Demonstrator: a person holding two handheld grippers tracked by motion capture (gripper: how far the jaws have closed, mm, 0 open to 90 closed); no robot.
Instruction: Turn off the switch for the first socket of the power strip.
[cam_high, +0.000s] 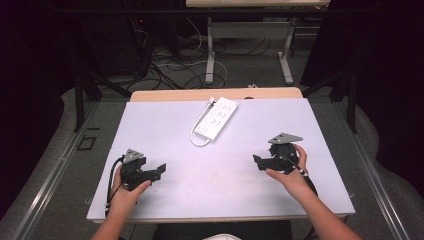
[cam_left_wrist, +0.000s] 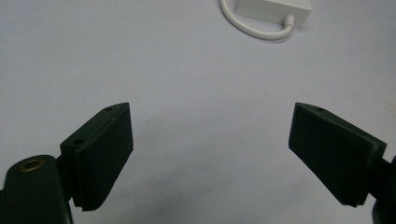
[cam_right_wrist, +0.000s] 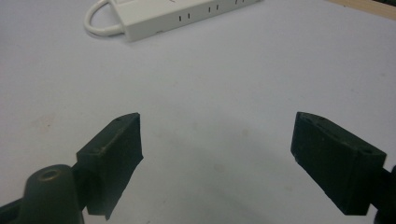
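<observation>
A white power strip (cam_high: 216, 118) with a looped white cord (cam_high: 196, 136) lies on the white table top (cam_high: 220, 180), towards the far middle. My left gripper (cam_high: 161, 170) rests low at the front left, pointing right, held in a hand. In the left gripper view the left gripper (cam_left_wrist: 212, 108) has its jaws wide apart over bare table, with the strip's end (cam_left_wrist: 273, 9) ahead. My right gripper (cam_high: 257, 161) is held at the front right, pointing left. In the right gripper view the right gripper (cam_right_wrist: 218, 116) is open and holds nothing, with the strip (cam_right_wrist: 187, 14) beyond it.
A wooden strip (cam_high: 215, 94) runs along the table's far edge. Beyond it stand the legs of another table (cam_high: 210, 50), with cables on the floor (cam_high: 170, 65). Dark curtains hang on both sides, and metal floor rails (cam_high: 50, 175) run beside the table.
</observation>
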